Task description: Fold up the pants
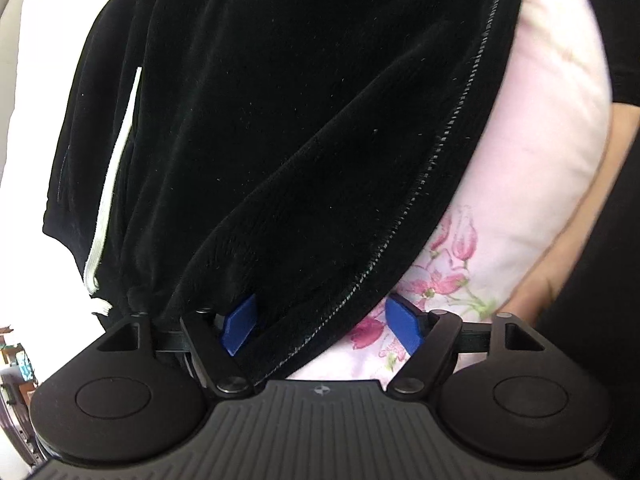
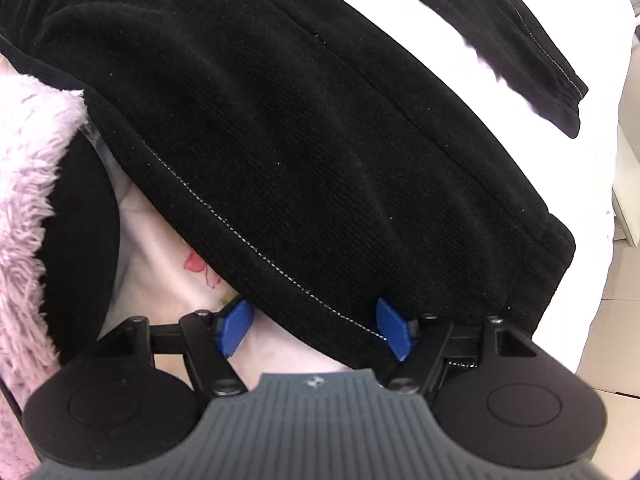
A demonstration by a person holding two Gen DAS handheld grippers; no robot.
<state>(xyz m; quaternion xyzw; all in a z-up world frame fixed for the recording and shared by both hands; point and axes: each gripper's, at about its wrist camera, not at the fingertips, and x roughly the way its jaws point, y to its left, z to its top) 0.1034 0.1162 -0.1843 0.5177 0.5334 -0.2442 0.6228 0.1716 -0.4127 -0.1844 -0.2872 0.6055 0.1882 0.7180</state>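
Black velvety pants (image 1: 280,120) with a white side stripe (image 1: 116,184) lie on a pale floral sheet (image 1: 460,280). My left gripper (image 1: 324,328) is open, its blue pads (image 1: 240,328) wide apart, with a stitched edge of the pants lying between them. In the right wrist view the pants (image 2: 320,140) fill the middle, a stitched hem running diagonally. My right gripper (image 2: 316,328) is open, its blue pads (image 2: 394,328) apart, with the hem edge lying between them.
A fluffy pink sleeve (image 2: 24,220) is at the left of the right wrist view. A person's bare arm (image 1: 580,240) is at the right of the left wrist view. The bed's edge and floor (image 2: 600,340) are at right.
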